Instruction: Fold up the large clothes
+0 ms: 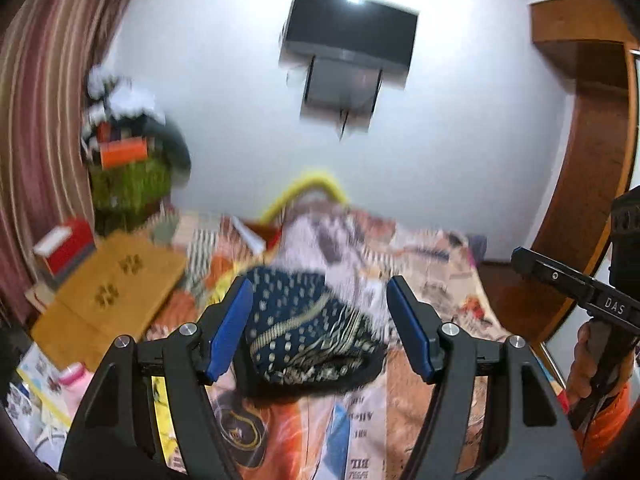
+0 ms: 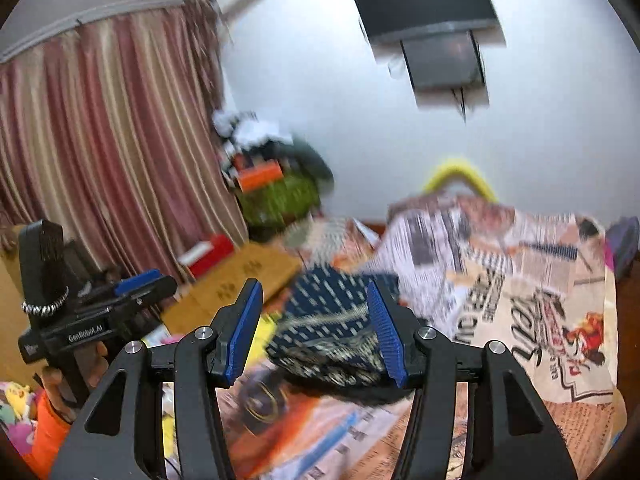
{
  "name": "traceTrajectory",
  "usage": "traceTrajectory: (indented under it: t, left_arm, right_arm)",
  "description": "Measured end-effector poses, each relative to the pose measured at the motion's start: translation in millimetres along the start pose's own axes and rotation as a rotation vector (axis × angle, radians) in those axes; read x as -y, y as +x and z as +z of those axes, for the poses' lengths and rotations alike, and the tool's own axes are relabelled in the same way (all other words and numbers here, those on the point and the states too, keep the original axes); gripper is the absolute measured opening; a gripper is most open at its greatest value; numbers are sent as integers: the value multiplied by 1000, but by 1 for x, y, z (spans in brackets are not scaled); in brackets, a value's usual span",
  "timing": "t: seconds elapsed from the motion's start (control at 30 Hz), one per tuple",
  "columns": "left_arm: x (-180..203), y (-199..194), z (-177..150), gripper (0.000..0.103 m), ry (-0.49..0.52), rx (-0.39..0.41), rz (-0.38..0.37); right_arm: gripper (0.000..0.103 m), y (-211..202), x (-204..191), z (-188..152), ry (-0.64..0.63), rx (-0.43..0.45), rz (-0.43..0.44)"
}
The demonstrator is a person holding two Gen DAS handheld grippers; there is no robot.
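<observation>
Blue-padded jaws gape wide on both the left gripper (image 1: 320, 326) and the right gripper (image 2: 316, 330) — neither holds anything. Ahead, apart from both, the navy patterned garment (image 1: 308, 328) lies bundled on the newsprint bedspread (image 2: 520, 320). Likely between folds; next comes reaching for an edge. Beyond — striped curtain (image 2: 100, 152), wall television (image 1: 352, 32).

The folded garment (image 1: 308, 328) is soft printed cloth; the gripper pads (image 2: 386, 336) are ribbed blue plastic; the wardrobe (image 1: 592, 152) is glossy wood.
</observation>
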State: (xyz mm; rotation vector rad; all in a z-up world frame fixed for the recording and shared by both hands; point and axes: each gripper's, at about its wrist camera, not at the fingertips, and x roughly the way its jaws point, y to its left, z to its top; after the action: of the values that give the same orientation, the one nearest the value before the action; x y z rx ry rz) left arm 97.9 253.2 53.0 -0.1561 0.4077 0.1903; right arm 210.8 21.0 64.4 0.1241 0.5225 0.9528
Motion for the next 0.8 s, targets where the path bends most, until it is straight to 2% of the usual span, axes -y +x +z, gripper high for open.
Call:
traceTrajectory:
  t: [0.17,0.3,0.4,0.47,0.53,0.63,0.8]
  left_arm:
    - [32,-60,-4,68,47,151,17]
    - [59,-91,-22,69,96,235,86]
    - [70,-99,-35,75,99,257,106]
    - [74,-102,-43,85,91,265,123]
    - [76,-105,-49,100,78,278,143]
    - [76,-108,-54,103,63,283,157]
    - [79,-107,-62,103,62,280,187]
  right_arm:
    - [50,-49,-34,-6,-65,131,19]
    - [52,-76,-55,-24,-105,206,3]
    - [63,-87,-65,-36,-123,246,-54]
    - [78,-91,-69,-42,-122,266,-107]
    - [87,-91,-68,-46,-104,276,-144]
    - [103,-92,-67,-46,-91,283,-186]
    - [103,-97,-67,-48,-119,285,-257]
